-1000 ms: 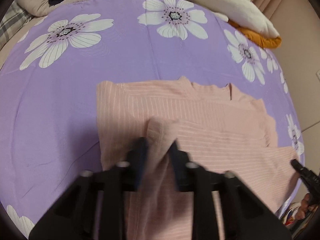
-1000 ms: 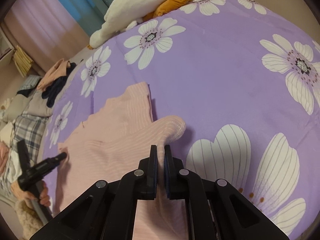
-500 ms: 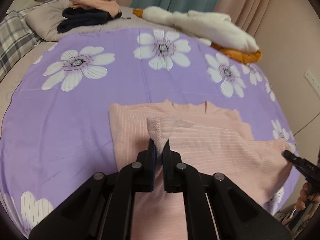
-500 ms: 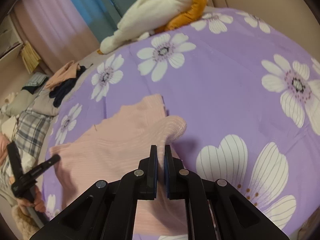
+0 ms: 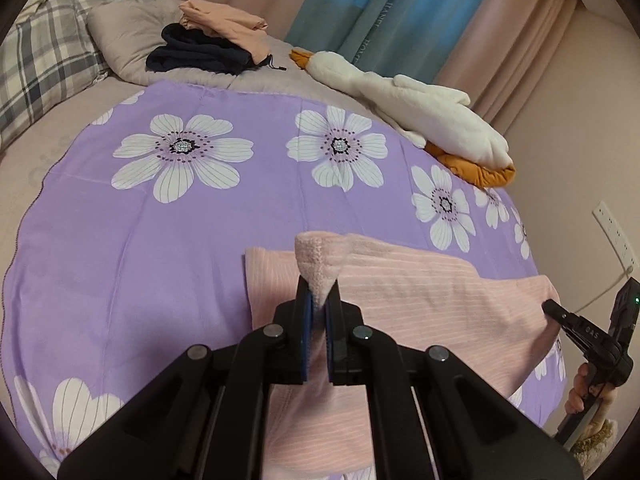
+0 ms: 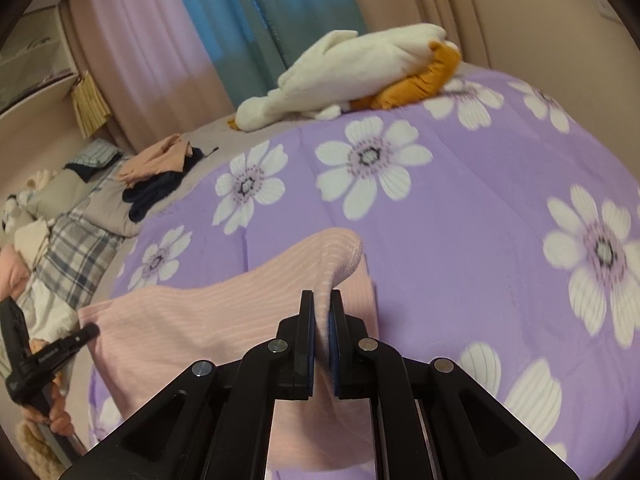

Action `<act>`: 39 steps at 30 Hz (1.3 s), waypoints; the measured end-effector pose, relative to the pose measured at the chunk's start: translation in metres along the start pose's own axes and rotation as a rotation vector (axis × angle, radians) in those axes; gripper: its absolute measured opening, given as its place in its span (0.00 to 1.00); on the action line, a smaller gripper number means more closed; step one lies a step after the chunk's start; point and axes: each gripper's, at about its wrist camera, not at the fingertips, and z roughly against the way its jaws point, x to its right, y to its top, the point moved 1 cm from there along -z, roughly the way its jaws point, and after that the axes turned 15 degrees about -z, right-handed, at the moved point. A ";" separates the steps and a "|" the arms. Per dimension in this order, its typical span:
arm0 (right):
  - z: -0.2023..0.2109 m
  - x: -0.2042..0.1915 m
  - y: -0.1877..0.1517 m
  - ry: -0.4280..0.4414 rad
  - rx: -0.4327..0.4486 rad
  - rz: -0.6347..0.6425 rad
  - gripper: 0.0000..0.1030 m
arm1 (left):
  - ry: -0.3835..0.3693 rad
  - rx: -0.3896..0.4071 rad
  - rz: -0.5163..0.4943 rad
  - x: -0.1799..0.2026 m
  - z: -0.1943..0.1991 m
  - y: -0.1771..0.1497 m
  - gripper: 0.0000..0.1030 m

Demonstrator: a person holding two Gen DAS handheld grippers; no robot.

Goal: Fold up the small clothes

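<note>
left gripper (image 5: 318, 308) and right gripper (image 6: 321, 312) are each clamped on a near-edge corner of the pink striped top (image 5: 420, 284), raised off the purple floral sheet (image 5: 120, 260). the rest of the garment lies ahead toward the sheet's far edge, its long axis running between the grippers; judged next: carry the near edge forward.

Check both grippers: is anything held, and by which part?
Both hold the pink striped garment. The left gripper pinches a bunched fold of its near edge; the right gripper pinches a similar fold at its other near end.
</note>
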 end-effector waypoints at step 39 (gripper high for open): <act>-0.172 0.029 0.005 -0.255 -0.227 -0.042 0.11 | 0.112 -0.174 0.048 -0.053 -0.127 -0.006 0.26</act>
